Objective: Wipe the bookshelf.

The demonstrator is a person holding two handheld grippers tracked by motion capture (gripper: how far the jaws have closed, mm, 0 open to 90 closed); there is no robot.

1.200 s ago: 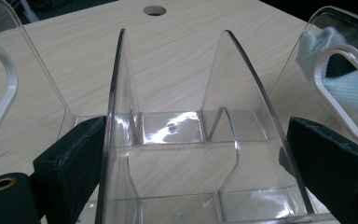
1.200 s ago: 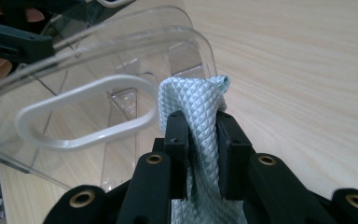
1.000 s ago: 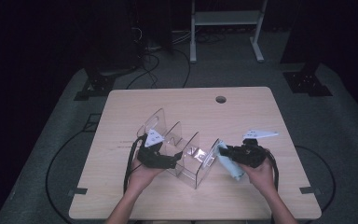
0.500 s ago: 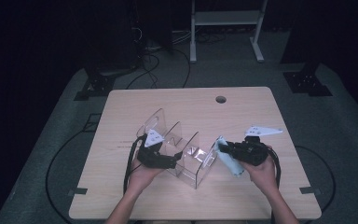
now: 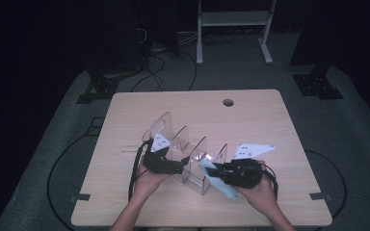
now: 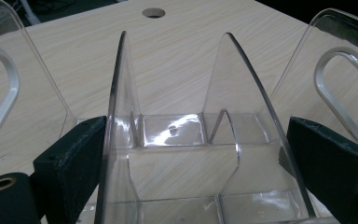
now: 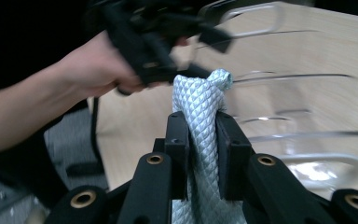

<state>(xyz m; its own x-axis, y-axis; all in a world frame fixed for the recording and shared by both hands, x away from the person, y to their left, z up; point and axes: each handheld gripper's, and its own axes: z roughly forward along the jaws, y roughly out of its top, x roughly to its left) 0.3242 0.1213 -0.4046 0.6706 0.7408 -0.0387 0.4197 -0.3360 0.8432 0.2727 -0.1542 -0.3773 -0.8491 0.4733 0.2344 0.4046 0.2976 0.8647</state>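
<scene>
A clear acrylic rack (image 5: pixel 189 144) with several upright dividers stands on the wooden table (image 5: pixel 250 120). My left gripper (image 5: pixel 182 164) reaches into it from the left. In the left gripper view its wide-set jaws (image 6: pixel 196 140) rest against the outer faces of two dividers (image 6: pixel 172 130). My right gripper (image 5: pixel 219 172) is shut on a pale blue quilted pouch (image 5: pixel 220 185) at the rack's near right end. In the right gripper view the pouch (image 7: pixel 198 100) sticks up between the black pads (image 7: pixel 200 126). The rack (image 7: pixel 298 135) and the person's other hand (image 7: pixel 93 70) lie behind it, blurred.
A round cable hole (image 5: pixel 228 102) sits near the table's far edge. Cables (image 5: pixel 135 178) trail from both grippers over the near edge. A white stand's legs (image 5: pixel 200 43) and dark equipment stand on the floor behind the table.
My right gripper has carried the pale blue pouch leftward, closer to the rack's near end. The left gripper and the rack have stayed where they were.
</scene>
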